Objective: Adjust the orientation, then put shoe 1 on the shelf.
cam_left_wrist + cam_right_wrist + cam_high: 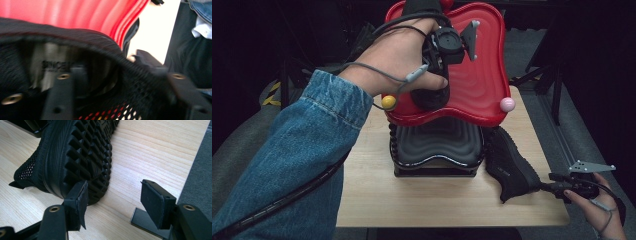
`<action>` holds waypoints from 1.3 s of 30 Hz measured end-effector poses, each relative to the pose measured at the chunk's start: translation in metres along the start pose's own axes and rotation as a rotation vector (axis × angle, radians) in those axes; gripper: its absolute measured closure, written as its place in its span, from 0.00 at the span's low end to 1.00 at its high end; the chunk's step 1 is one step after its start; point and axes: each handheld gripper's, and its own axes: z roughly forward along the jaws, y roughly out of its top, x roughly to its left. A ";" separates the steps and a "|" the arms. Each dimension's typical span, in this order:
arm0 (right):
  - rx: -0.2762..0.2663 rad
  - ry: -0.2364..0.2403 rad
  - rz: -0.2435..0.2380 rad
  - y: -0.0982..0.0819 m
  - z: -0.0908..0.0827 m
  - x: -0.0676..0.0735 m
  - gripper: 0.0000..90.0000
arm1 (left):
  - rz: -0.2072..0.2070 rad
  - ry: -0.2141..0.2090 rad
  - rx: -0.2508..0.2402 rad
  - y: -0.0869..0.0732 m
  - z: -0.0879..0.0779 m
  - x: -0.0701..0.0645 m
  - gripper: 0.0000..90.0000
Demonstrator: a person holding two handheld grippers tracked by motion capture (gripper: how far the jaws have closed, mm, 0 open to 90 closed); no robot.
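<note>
A black shoe (431, 95) sits on the red tray (482, 60), near its front edge. The left gripper (432, 75) holds it from above: in the left gripper view one jaw reaches inside the shoe's opening, past a pale label, while the other stands outside the mesh collar (125, 75), so the jaws look closed on that collar. The knit upper is soft and will likely fold under a pinch. The shoe seems light, so the collar should carry it, though it may swing or droop from so limp a hold.

A second shoe (509, 165) lies on its side on the wooden table (372, 195), in front of the red tray and to its right, with its ridged sole (85, 157) facing the right gripper (117, 195). That gripper's jaws stand apart and empty, one jaw close by the sole's edge. The rubber sole is stiff and grippy, probably the firmer place to take hold.

Directly in front of the red tray, partly under it, sits a black tray (437, 145). A yellow ball (388, 102) and a pink ball (507, 104) sit at the red tray's front corners.
</note>
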 end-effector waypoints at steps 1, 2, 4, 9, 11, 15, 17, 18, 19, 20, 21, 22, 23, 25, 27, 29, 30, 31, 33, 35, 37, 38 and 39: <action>0.000 0.000 0.000 0.000 0.000 0.000 0.44 | -0.004 0.002 -0.006 -0.001 -0.002 0.000 0.47; 0.001 0.000 0.001 0.000 -0.001 0.000 0.44 | -0.004 0.004 -0.008 -0.002 -0.005 -0.001 0.45; 0.002 -0.001 0.007 0.000 -0.001 0.000 0.43 | -0.009 0.013 -0.011 -0.004 -0.010 -0.004 0.41; 0.004 -0.001 0.004 0.000 -0.001 0.001 0.43 | -0.007 0.038 -0.037 -0.010 -0.025 -0.009 0.36; 0.003 -0.001 0.004 0.000 -0.001 0.001 0.43 | -0.008 0.055 -0.050 -0.012 -0.033 -0.012 0.35; 0.008 -0.001 0.017 0.000 -0.002 0.000 0.42 | -0.004 0.070 -0.061 -0.015 -0.040 -0.017 0.36; 0.013 -0.003 0.021 0.000 -0.002 0.001 0.42 | -0.003 0.070 -0.061 -0.017 -0.041 -0.021 0.36; 0.010 -0.002 0.019 0.000 -0.002 0.000 0.42 | -0.006 0.069 -0.069 -0.019 -0.043 -0.022 0.35; 0.014 -0.001 0.024 0.000 -0.003 0.000 0.42 | -0.006 0.071 -0.073 -0.020 -0.045 -0.022 0.35; 0.015 -0.003 0.023 0.000 -0.003 0.000 0.42 | -0.006 0.076 -0.085 -0.022 -0.047 -0.023 0.35; 0.017 -0.007 0.027 0.000 -0.003 -0.001 0.42 | -0.010 0.077 -0.092 -0.024 -0.049 -0.023 0.35; 0.015 -0.012 0.024 0.000 -0.003 -0.001 0.41 | -0.015 0.080 -0.103 -0.027 -0.051 -0.024 0.34; 0.014 -0.015 0.022 0.000 -0.003 -0.003 0.41 | -0.013 0.083 -0.116 -0.030 -0.054 -0.023 0.33; 0.020 -0.024 0.028 -0.001 -0.004 -0.006 0.41 | -0.029 0.077 -0.140 -0.041 -0.057 -0.021 0.32; 0.024 -0.035 0.033 -0.002 -0.005 -0.008 0.41 | -0.047 0.077 -0.156 -0.050 -0.060 -0.021 0.32; 0.026 -0.037 0.036 -0.003 -0.005 -0.010 0.41 | -0.037 0.090 -0.166 -0.058 -0.065 -0.020 0.32; 0.026 -0.037 0.036 -0.003 -0.005 -0.010 0.41 | -0.037 0.090 -0.166 -0.058 -0.065 -0.020 0.32; 0.029 -0.043 0.036 -0.003 -0.005 -0.011 0.41 | -0.047 0.090 -0.184 -0.066 -0.069 -0.021 0.32; 0.035 -0.042 0.044 -0.003 -0.005 -0.011 0.41 | -0.063 0.095 -0.195 -0.074 -0.073 -0.021 0.32; 0.034 -0.043 0.041 -0.003 -0.004 -0.011 0.41 | -0.072 0.099 -0.197 -0.079 -0.073 -0.021 0.32; 0.030 -0.047 0.036 -0.002 -0.004 -0.012 0.41 | -0.093 0.109 -0.182 -0.089 -0.074 -0.021 0.32; 0.033 -0.045 0.038 -0.003 -0.004 -0.012 0.41 | -0.101 0.108 -0.183 -0.093 -0.074 -0.020 0.32; 0.034 -0.041 0.039 -0.003 -0.004 -0.012 0.41 | -0.112 0.112 -0.180 -0.099 -0.074 -0.020 0.32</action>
